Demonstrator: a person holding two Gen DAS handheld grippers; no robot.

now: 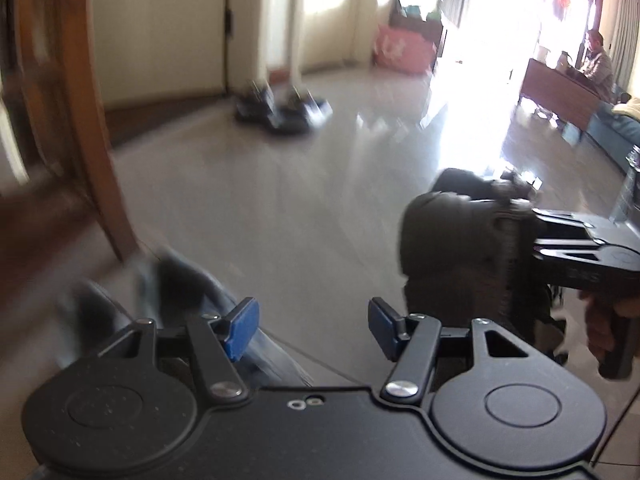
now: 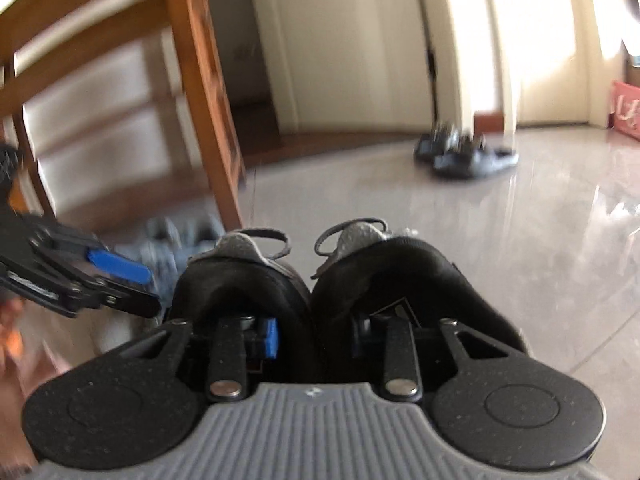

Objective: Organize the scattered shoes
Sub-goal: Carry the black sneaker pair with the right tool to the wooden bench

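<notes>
Shoes (image 2: 312, 280), two black ones side by side, sit right in front of the right wrist camera. The right gripper (image 2: 316, 336) has one finger inside each shoe, and its jaws pinch the two inner heel walls together. One blue pad (image 2: 271, 338) peeks out inside the left shoe; the other pad is hidden inside the right shoe. The toes of both shoes are hidden behind the heels. Grey tongues and loops of lace stick up on top.

From the left wrist camera, the same pair (image 1: 460, 240) is a dark lump up off the floor (image 1: 320, 200), and the right gripper's black arms reach in from the right edge. A hand (image 1: 608, 328) holds its handle, cut off by the picture's edge.

The left gripper (image 1: 314, 328) has its jaws spread apart with nothing between the blue pads. Just beyond its left finger lies a blue-grey smear (image 1: 160, 280) on the floor, near a wooden leg (image 1: 100, 140). It is too blurry to name.

Far off, beside the cream doors (image 2: 360, 40), another dark pair (image 2: 464, 152) lies on the shiny grey floor. It looks like sandals, but it is fuzzy. A pink bag (image 1: 404, 52) sits by the far wall. Bright window light washes out the right side, where a person (image 1: 598, 60) sits at a brown desk (image 1: 560, 92).
</notes>
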